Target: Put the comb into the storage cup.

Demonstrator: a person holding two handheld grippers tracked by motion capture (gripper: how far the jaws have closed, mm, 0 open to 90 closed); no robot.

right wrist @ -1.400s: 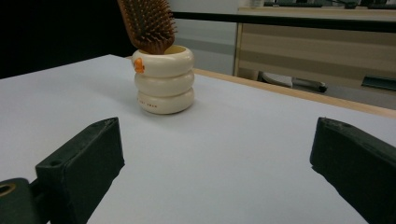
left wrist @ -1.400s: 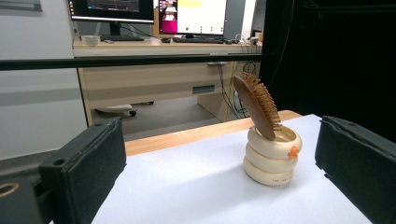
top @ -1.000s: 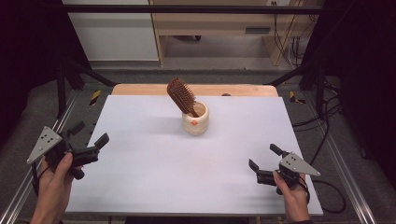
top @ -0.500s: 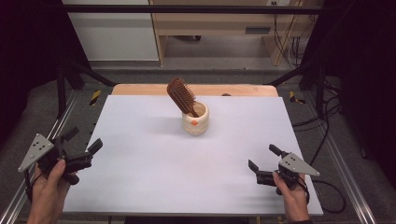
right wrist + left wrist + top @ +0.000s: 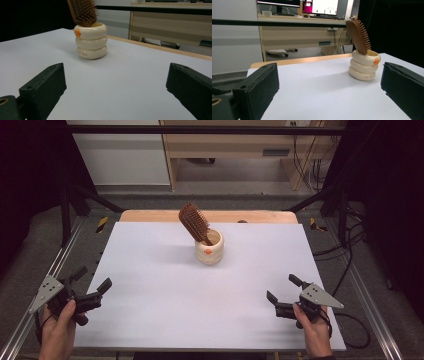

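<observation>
Wooden brush [image 5: 194, 223] leans left in cup [image 5: 209, 248].

Both grippers idling low, jaws spread, nothing held.

Left gripper [image 5: 93, 280] is sitting at the near left, off the sheet's edge, jaws gaping wide and pointing right and slightly away; left hand [image 5: 59, 320] is wrapping its grip from below. Right gripper [image 5: 283, 288] is sitting at the near right, jaws gaping and pointing left and away; right hand [image 5: 311, 322] is gripping it, forearm coming in from the bottom edge. Both are staying well apart.
</observation>
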